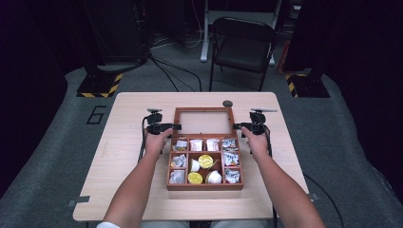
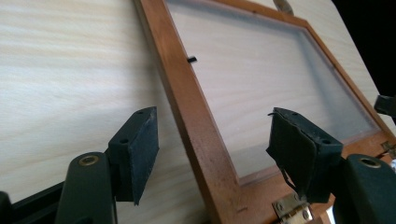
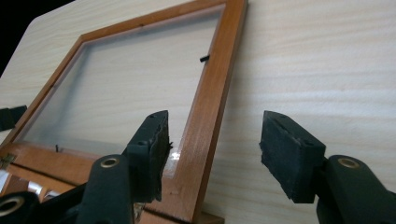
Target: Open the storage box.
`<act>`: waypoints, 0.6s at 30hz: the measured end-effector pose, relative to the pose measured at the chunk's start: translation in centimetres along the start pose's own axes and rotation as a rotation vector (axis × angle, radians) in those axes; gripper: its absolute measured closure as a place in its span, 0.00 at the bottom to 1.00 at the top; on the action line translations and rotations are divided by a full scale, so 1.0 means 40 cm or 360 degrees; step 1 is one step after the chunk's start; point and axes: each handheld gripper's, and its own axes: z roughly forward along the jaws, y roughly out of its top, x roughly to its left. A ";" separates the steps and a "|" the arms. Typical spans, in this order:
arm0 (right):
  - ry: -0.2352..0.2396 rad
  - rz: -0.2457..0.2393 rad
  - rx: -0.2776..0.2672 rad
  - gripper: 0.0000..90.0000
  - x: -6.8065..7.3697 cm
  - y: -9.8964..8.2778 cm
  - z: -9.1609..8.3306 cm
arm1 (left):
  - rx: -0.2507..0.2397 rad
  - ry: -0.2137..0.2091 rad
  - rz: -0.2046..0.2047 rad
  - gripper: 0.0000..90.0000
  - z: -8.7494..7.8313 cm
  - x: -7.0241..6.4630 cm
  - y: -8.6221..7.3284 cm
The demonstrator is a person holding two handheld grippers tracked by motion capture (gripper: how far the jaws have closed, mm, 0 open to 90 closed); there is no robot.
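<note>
A wooden box [image 1: 204,186] with several compartments of wrapped packets and small cups sits at the middle of the table. Its glass-paned lid [image 1: 204,110] lies flat and open behind it. My left gripper [image 1: 176,127] is at the lid's left side. In the left gripper view its jaws [image 2: 212,158] straddle the wooden frame [image 2: 187,98] with gaps on both sides, so it is open. My right gripper [image 1: 236,126] is at the lid's right side. Its jaws [image 3: 215,154] straddle that frame side [image 3: 210,107]; the outer pad stands clear of the wood.
A small dark round object [image 1: 227,103] lies on the light wooden table [image 1: 128,190] just behind the lid. A brass hinge [image 2: 292,207] joins lid and box. A black folding chair [image 1: 242,42] stands beyond the table's far edge. Cables run across the grey floor.
</note>
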 end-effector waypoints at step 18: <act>0.0146 -0.0488 0.0077 0.46 0.164 -0.010 -0.072 | -0.0028 -0.0010 0.0340 0.43 -0.110 -0.076 -0.006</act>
